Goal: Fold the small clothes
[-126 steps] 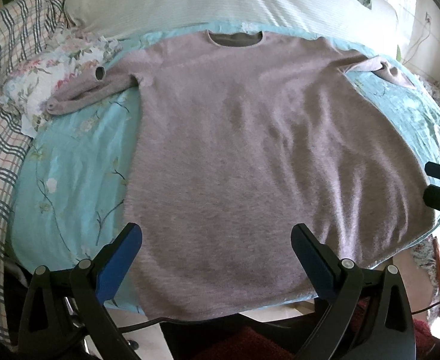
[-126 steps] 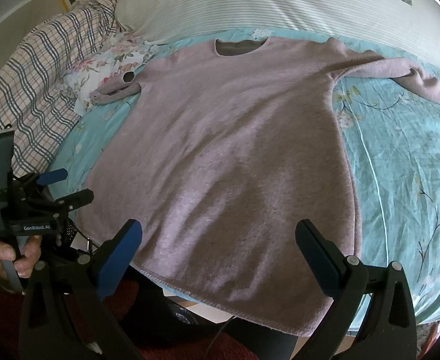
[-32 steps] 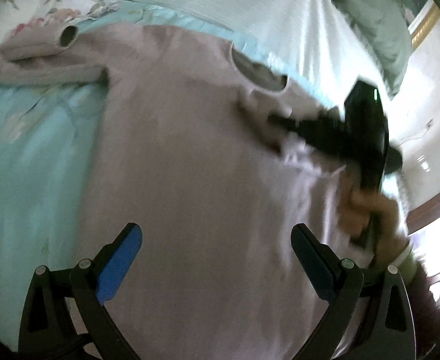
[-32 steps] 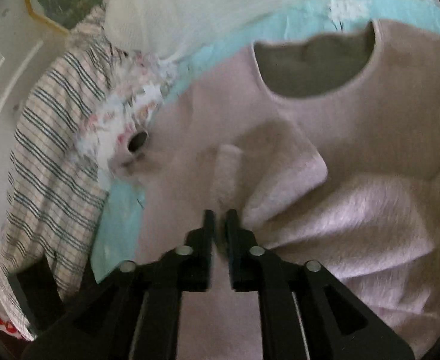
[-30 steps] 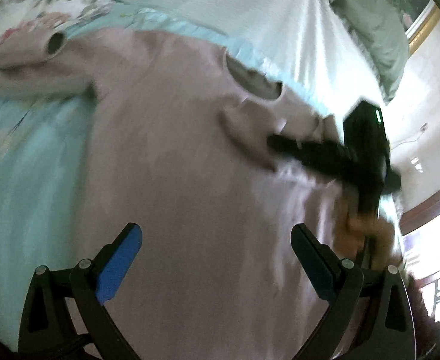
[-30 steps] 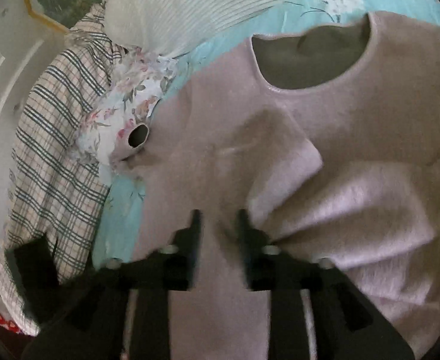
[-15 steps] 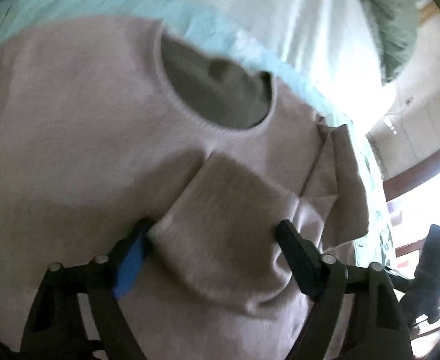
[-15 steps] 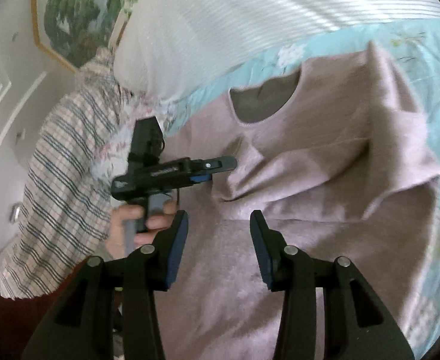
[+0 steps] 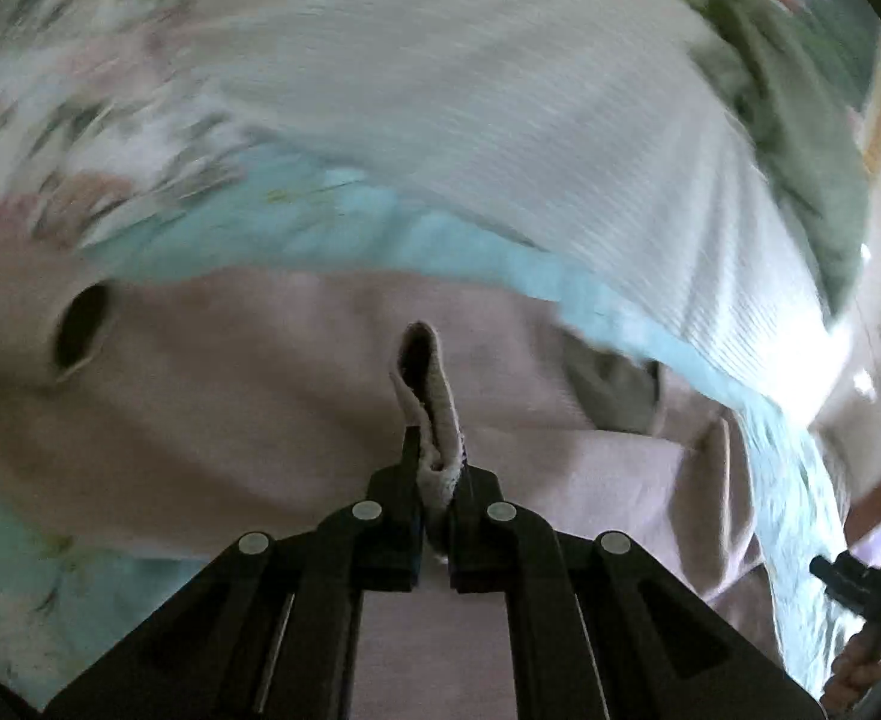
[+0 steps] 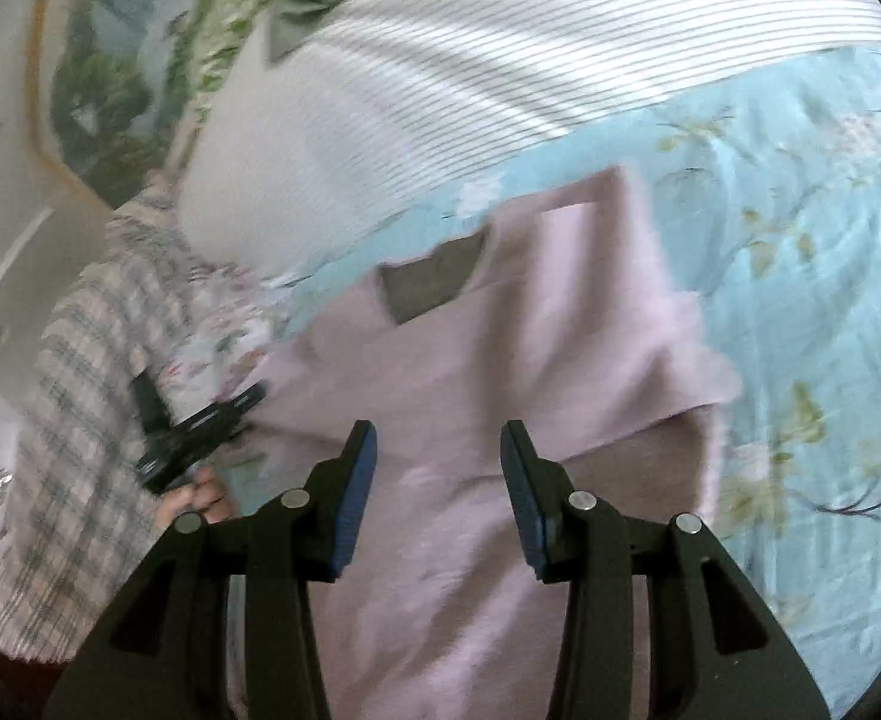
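lying across the bed's blue floral sheet (image 10: 800,192), the pink sweater (image 10: 500,360) is stretching neck-first toward the striped pillow (image 10: 500,60), its right side already folded inward. the left hand-held gripper (image 9: 435,471) is pinching a sleeve cuff (image 9: 425,384) between pressed-together fingers, cuff pointing straight ahead. the right hand-held gripper (image 10: 437,468) is hovering spread over the body, holding nothing. open sweater lying just inboard looks like room for laying the sleeve.

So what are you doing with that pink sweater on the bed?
A person is folding the pink sweater on the blue flowered sheet. One sleeve already lies folded across the body. The left gripper is shut on a pinch of the sweater's cloth, while the right gripper hangs open above the sweater, holding nothing.
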Action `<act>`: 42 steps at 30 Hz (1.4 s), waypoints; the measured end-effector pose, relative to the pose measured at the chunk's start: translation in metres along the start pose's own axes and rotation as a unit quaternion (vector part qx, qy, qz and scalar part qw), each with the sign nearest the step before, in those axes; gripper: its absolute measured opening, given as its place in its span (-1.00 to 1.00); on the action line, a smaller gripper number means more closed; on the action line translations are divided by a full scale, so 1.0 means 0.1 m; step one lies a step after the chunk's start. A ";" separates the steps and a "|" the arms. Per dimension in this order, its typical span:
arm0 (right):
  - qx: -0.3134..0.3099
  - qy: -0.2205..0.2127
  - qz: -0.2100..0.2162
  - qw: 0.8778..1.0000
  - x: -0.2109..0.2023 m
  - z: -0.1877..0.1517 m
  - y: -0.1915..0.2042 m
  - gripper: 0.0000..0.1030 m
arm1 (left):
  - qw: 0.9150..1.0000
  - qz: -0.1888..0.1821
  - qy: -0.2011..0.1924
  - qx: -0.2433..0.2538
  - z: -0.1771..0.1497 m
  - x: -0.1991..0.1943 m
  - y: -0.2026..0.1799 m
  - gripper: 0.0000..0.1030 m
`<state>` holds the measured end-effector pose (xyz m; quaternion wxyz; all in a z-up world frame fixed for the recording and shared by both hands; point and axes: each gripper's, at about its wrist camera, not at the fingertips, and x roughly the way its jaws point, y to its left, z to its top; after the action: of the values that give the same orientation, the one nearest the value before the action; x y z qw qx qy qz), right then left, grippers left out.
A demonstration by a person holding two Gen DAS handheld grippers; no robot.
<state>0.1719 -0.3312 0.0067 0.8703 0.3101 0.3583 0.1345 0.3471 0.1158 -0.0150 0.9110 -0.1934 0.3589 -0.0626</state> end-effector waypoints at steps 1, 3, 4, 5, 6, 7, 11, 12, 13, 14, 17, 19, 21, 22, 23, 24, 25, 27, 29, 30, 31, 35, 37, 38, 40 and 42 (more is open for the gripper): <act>0.003 -0.003 -0.011 1.000 0.01 0.02 -0.04 -0.14 | 1.000 0.003 0.001 -0.013 -0.03 0.00 0.11 -0.93; 0.005 -0.011 -0.042 0.999 0.07 0.10 -0.13 -0.14 | 1.000 0.012 -0.001 -0.020 -0.08 0.00 0.22 -0.93; 0.005 -0.012 -0.056 0.998 0.11 0.14 -0.19 -0.13 | 1.000 0.020 -0.007 -0.023 -0.13 -0.01 0.26 -0.93; 0.006 -0.012 -0.065 0.998 0.14 0.18 -0.23 -0.09 | 0.999 0.022 -0.013 -0.027 -0.13 -0.04 0.29 -0.93; 0.008 -0.011 -0.076 0.997 0.18 0.24 -0.30 -0.03 | 0.999 0.024 -0.021 -0.035 -0.14 -0.07 0.33 -0.93; 0.010 -0.010 -0.086 0.996 0.24 0.31 -0.36 -0.02 | 0.998 0.026 -0.030 -0.046 -0.15 -0.10 0.38 -0.93; 0.006 0.009 -0.118 0.993 0.51 0.52 -0.55 0.02 | 0.997 0.013 -0.039 -0.067 -0.18 -0.13 0.45 -0.93; 0.004 0.019 -0.125 0.992 0.60 0.56 -0.58 0.06 | 0.997 0.015 -0.039 -0.065 -0.21 -0.13 0.44 -0.93; 0.005 0.032 -0.135 0.990 0.73 0.61 -0.63 0.08 | 0.997 0.009 -0.037 -0.063 -0.23 -0.12 0.42 -0.93; 0.005 0.043 -0.141 0.989 0.83 0.62 -0.66 0.08 | 0.997 0.004 -0.035 -0.062 -0.25 -0.11 0.39 -0.93; 0.009 0.062 -0.129 0.990 1.05 0.65 -0.74 0.03 | 0.998 -0.009 -0.036 -0.052 -0.29 -0.17 0.33 -0.93; -0.008 0.064 -0.119 0.991 1.04 0.67 -0.71 -0.83 | 0.998 -0.016 -0.038 -0.044 -0.28 -0.19 0.25 -0.93; -0.005 0.038 -0.128 0.991 0.86 0.70 -0.72 -0.86 | 0.998 -0.031 -0.041 -0.040 -0.26 -0.21 0.19 -0.93; -0.002 0.025 -0.134 0.991 0.77 0.73 -0.76 -0.86 | 0.998 -0.037 -0.040 -0.039 -0.26 -0.21 0.18 -0.93; 0.002 0.019 -0.139 0.990 0.73 0.75 -0.81 -0.87 | 0.998 -0.044 -0.039 -0.037 -0.26 -0.20 0.14 -0.93; 0.006 0.016 -0.148 0.989 0.70 0.76 -0.85 -0.89 | 0.998 -0.045 -0.036 -0.034 -0.28 -0.17 0.10 -0.93; 0.011 0.017 -0.158 0.987 0.69 0.76 -0.91 -0.90 | 0.998 -0.044 -0.033 -0.030 -0.29 -0.15 0.07 -0.92; 0.024 0.019 -0.183 0.983 0.68 0.73 -1.02 -0.97 | 0.999 -0.039 -0.026 -0.025 -0.33 -0.09 0.04 -0.92; 0.041 0.012 -0.202 0.978 0.58 0.72 -1.06 -0.91 | 0.998 -0.041 -0.020 -0.030 -0.36 -0.07 0.06 -0.92; 0.041 0.000 -0.194 0.980 0.50 0.70 -1.01 -0.88 | 0.998 -0.044 -0.019 -0.032 -0.38 -0.07 0.08 -0.92; 0.030 -0.010 -0.176 0.984 0.45 0.68 -0.90 -0.89 | 0.998 -0.044 -0.019 -0.033 -0.39 -0.07 0.09 -0.92; -0.059 0.041 -0.121 0.990 0.66 0.48 -0.37 -0.52 | 0.998 -0.038 -0.016 -0.041 -0.42 -0.06 0.13 -0.92; -0.065 0.075 -0.108 0.989 0.85 0.38 -0.33 -0.24 | 0.999 -0.026 -0.019 -0.040 -0.42 -0.10 0.16 -0.92; -0.063 0.089 -0.134 0.985 0.94 0.34 -0.37 -0.24 | 0.999 -0.019 -0.020 -0.038 -0.43 -0.13 0.18 -0.92; -0.042 0.085 -0.159 0.983 0.95 0.32 -0.52 -0.30 | 0.999 -0.004 -0.020 -0.035 -0.42 -0.21 0.26 -0.89; -0.007 0.067 -0.145 0.987 0.81 0.31 -0.59 -0.28 | 0.999 -0.004 -0.014 -0.035 -0.41 -0.30 0.37 -0.86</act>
<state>0.2517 -0.3537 -0.0575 0.8565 0.2393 0.4563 0.0302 0.2968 0.1446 -0.0381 0.9082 -0.2277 0.3476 -0.0506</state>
